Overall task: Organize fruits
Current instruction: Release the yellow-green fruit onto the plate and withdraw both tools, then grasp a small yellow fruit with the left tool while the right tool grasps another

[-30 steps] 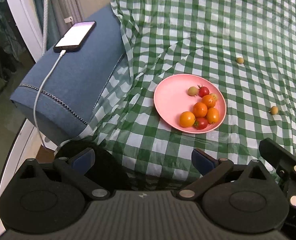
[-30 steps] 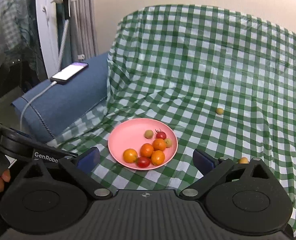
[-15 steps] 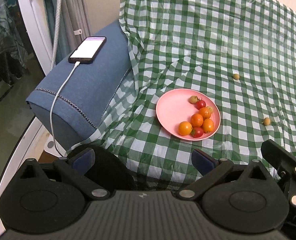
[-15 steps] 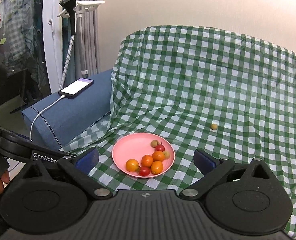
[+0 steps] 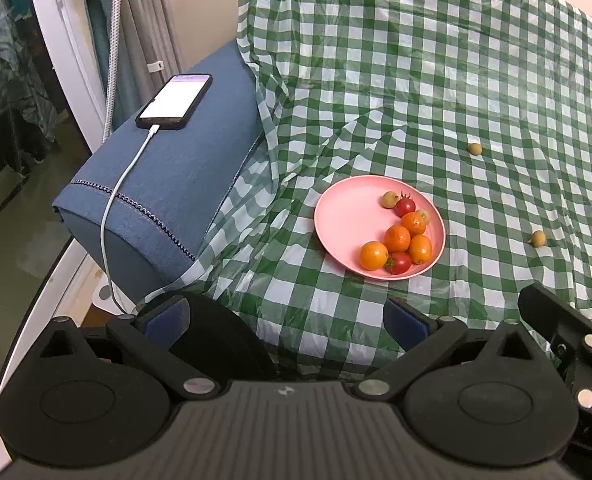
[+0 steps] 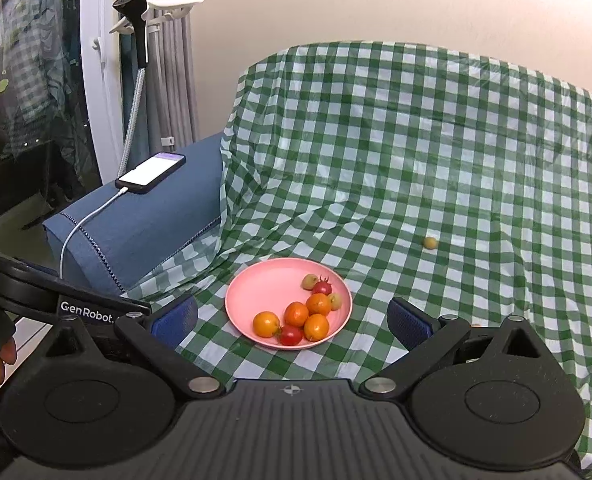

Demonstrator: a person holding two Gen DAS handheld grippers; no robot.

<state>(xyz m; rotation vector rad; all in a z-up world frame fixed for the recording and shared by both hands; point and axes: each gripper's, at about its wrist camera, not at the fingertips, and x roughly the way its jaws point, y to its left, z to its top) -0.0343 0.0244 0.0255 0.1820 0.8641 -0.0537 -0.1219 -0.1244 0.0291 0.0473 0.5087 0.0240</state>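
Fruit lay mostly gathered on the pink plate (image 5: 344, 208), seen from the left wrist ahead of the left gripper (image 5: 286, 316), whose blue-padded fingers stood spread and empty. Four orange kumquats (image 5: 397, 238), two cherry tomatoes (image 5: 405, 207) and small yellow-green fruits shared the plate. Beyond it to the gripper's right, two stray yellow-green fruits, one near (image 5: 538, 238) and one farther (image 5: 474, 149), sat apart on the green checked cloth (image 5: 416, 80). A charging phone (image 5: 174, 101) rested far left.

From the right wrist, the right gripper (image 6: 292, 320) also hung wide apart, plate just ahead, the farther stray up to its right. The nearer stray hid behind its right finger. Best practice: descend squarely over one stray and close gently, since round fruit on slack cloth would likely roll.
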